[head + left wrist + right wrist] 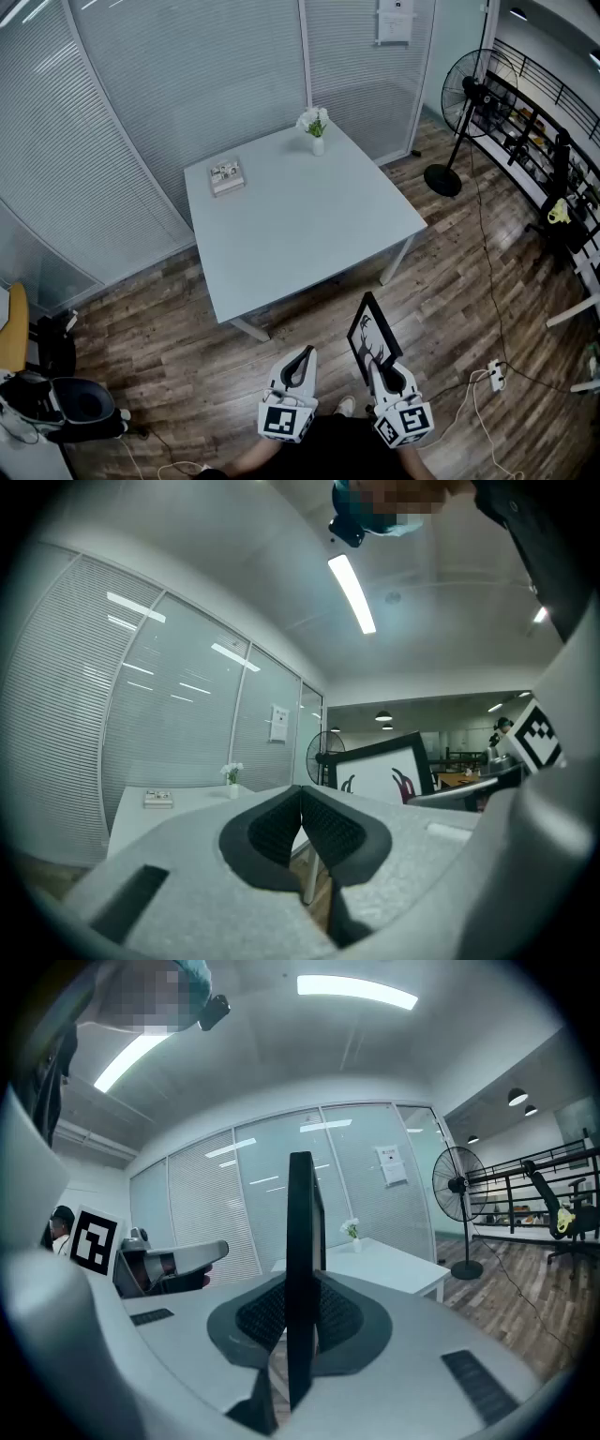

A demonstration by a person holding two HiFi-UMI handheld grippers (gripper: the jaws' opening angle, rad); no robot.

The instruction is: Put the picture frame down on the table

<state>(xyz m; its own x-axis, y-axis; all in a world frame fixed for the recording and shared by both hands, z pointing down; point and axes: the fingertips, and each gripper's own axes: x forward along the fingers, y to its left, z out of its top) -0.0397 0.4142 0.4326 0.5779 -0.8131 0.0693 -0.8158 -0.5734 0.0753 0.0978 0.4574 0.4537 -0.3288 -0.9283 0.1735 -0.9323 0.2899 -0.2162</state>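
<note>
Here the right claw (300, 1314) pinches one picture frame (371, 339); the left claw (302, 825) is pressed together.

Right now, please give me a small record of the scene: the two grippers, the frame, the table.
Right gripper: shut on the picture frame, held on edge
Left gripper: shut, empty
Picture frame: above the floor, short of the table
Table: white; vase of flowers at far corner, small book-like item at left corner
</note>
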